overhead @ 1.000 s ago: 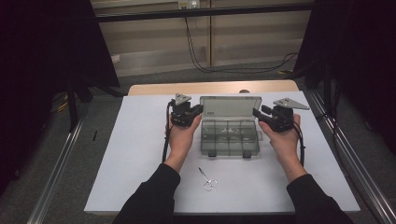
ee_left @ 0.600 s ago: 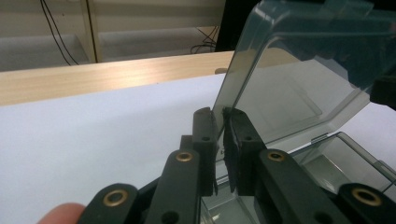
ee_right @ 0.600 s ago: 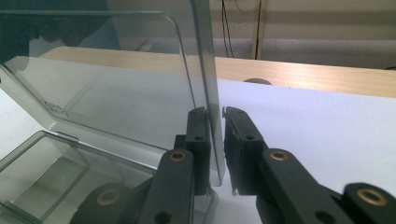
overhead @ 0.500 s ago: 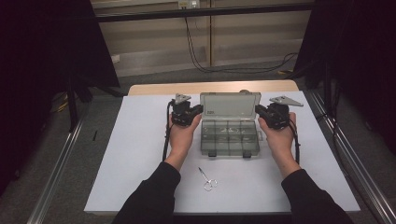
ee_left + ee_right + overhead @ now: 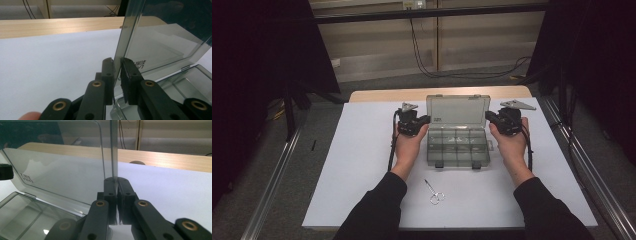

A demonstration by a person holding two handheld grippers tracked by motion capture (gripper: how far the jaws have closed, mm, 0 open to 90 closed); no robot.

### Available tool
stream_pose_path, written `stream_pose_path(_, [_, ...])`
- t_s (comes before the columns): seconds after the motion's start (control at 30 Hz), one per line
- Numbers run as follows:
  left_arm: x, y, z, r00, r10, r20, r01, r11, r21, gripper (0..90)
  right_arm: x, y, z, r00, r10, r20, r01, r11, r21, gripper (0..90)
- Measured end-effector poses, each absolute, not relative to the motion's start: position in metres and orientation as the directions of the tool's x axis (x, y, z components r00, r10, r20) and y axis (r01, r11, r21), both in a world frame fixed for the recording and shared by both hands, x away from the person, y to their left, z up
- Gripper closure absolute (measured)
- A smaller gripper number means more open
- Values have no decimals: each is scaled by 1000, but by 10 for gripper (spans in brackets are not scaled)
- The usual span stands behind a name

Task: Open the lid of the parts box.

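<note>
A small pair of scissors (image 5: 434,192) is lying on the white sheet (image 5: 357,150) near its front edge, handles toward the person and blades pointing away. The sheet is covering a wooden table (image 5: 382,94), whose bare strip is showing along the far side. Behind it, black cables (image 5: 424,55) are hanging down a pale wall (image 5: 377,45) and trailing across the grey floor (image 5: 267,165).

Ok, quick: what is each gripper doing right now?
Left gripper: shut on the lid, left edge.
Right gripper: shut on the lid's right edge.
</note>
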State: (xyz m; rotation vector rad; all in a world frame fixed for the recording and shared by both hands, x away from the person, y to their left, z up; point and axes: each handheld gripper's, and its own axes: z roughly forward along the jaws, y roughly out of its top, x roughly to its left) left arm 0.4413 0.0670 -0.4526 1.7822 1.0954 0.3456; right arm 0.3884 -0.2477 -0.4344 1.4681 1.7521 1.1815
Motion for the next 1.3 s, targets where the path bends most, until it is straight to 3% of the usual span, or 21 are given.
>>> stream_pose_path(0.53, [449,66,-458,543,807,-234,545,-127,829,854,404,-250,-437,-232,961,151,497,-17,868,867])
stream_pose_path(1.3, [462,68,-460,519,796,-313,616,-95,782,859,419,-254,-456,-208,951,227,546,-80,834,848])
